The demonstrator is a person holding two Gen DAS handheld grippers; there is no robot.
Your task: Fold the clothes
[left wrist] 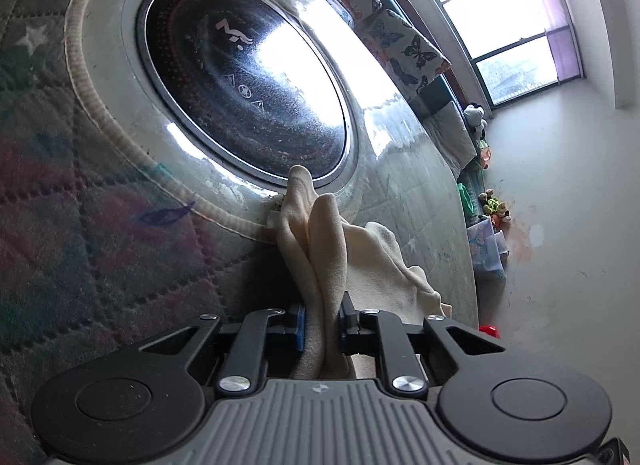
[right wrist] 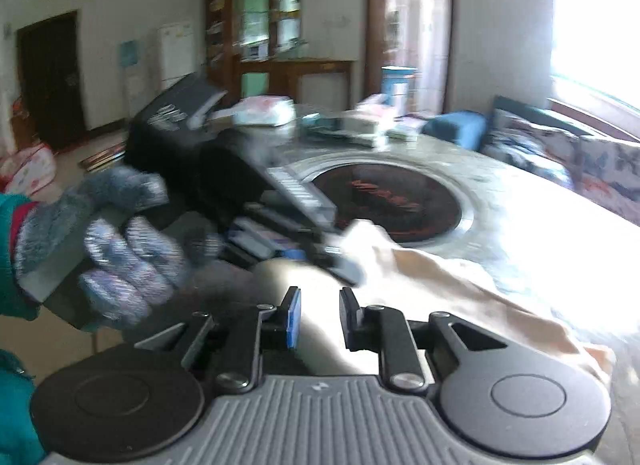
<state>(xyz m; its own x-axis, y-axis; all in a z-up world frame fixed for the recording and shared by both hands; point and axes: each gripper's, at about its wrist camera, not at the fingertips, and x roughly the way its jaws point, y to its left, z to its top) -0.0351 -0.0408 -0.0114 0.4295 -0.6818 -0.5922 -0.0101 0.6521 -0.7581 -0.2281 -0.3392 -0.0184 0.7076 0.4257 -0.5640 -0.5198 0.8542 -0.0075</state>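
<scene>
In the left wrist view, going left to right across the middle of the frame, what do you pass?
Quilted cover → ribbed white trim → dark round glass panel → butterfly-print cushion → window → white wall. The cream garment held in the left gripper sits lower, so I left it out.

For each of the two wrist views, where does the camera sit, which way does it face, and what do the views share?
Left wrist: sits behind the left tool, looking along the table toward the window; its fingers are shut on the cream cloth.
Right wrist: sits behind the right tool, facing across the table into the room; its fingers are apart and empty, and the gloved left hand holding the other tool shows.
Shared: cloth, the table's round black cooktop, butterfly cushions.
</scene>
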